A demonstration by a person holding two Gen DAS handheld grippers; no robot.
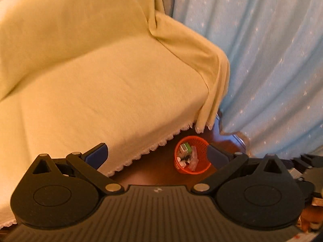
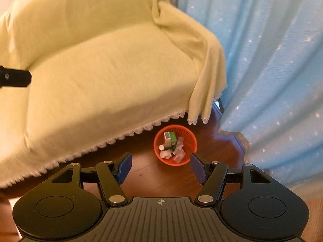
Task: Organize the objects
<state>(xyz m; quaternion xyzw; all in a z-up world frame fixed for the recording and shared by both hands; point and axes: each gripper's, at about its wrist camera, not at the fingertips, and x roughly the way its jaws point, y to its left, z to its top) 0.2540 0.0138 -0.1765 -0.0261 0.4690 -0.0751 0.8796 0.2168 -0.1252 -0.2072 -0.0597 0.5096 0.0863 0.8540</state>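
Both jaws are gaping wide, nothing between them: left gripper and right gripper are hovering high over the orange basket standing on the wooden floor beside the yellow-draped sofa. Inside it, a green carton and what look like wrappers.

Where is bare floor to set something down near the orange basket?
Bare wood floor lies between the orange basket and the right hand-held gripper, and left under the cloth fringe. The basket is crowded with items; the blue curtain hems the right side.
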